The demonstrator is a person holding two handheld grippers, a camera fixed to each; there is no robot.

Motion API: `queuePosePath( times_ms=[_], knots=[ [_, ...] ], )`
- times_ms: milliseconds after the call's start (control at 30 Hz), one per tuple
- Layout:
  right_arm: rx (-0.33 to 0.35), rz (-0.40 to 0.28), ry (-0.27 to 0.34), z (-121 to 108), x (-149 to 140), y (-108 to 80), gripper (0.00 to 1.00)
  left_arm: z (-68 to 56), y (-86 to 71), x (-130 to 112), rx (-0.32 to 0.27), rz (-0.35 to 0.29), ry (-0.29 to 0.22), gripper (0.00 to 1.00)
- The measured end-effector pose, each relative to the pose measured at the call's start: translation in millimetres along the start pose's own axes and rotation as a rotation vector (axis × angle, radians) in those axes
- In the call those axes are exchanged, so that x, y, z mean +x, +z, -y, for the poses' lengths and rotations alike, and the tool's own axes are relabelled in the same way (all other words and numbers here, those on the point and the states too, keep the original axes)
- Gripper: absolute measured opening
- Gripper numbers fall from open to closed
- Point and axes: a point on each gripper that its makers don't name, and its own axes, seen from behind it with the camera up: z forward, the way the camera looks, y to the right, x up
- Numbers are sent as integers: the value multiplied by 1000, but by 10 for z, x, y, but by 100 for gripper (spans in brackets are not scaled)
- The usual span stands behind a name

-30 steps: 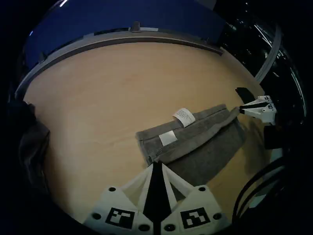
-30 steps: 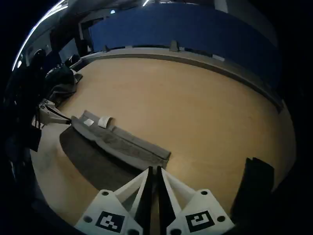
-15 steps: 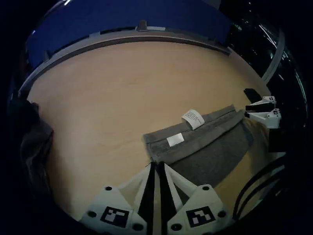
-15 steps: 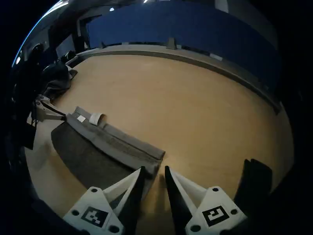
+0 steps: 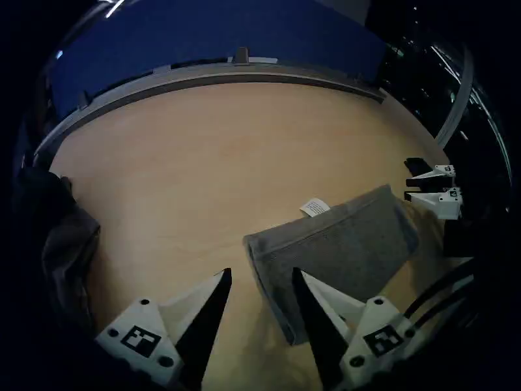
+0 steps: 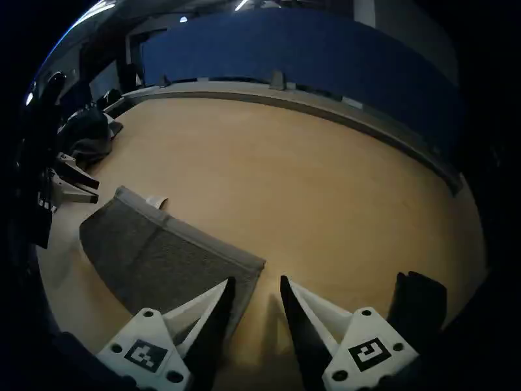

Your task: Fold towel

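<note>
The left gripper (image 5: 260, 274) has its two white fingers spread wide, with nothing held between them. It is poised at one short end of the towel (image 5: 335, 244), whose edge runs beside the gripper's right-hand finger. The right gripper (image 6: 256, 281) is parted more narrowly and is also empty, its tips just short of the towel's opposite end, by a corner.

The grey towel lies flat in a folded rectangle on a pale wooden table (image 6: 325, 189). A small white tag (image 5: 315, 207) sticks out from the towel's far long edge, nearer the left gripper's end.

Beyond the towel's left-gripper end sits a heap of dark cloth (image 6: 88, 137), well apart from it. A black object (image 6: 417, 303) stands on the table past the towel's other end. Far behind the towel, a blue partition (image 5: 215, 32) runs along the table's back edge.
</note>
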Motion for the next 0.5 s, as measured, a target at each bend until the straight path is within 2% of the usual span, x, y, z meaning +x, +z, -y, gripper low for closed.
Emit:
queuePosePath(
  times_ms=[33,100,167,200,500],
  knots=[
    [2,-2,-1,9,5,-8,60,-2,-7,2,1,-1,1,80],
    [6,-7,-4,29,14,-30,77,-6,-25,7,1,-5,-1,92],
    [10,-12,-6,51,23,-55,91,-13,-46,15,2,-11,-7,93],
    [10,-15,-8,58,25,-72,94,-19,-59,16,1,-13,-10,94],
    [21,-20,-9,139,-69,-215,95,-57,-212,-83,7,-27,-20,94]
  ],
)
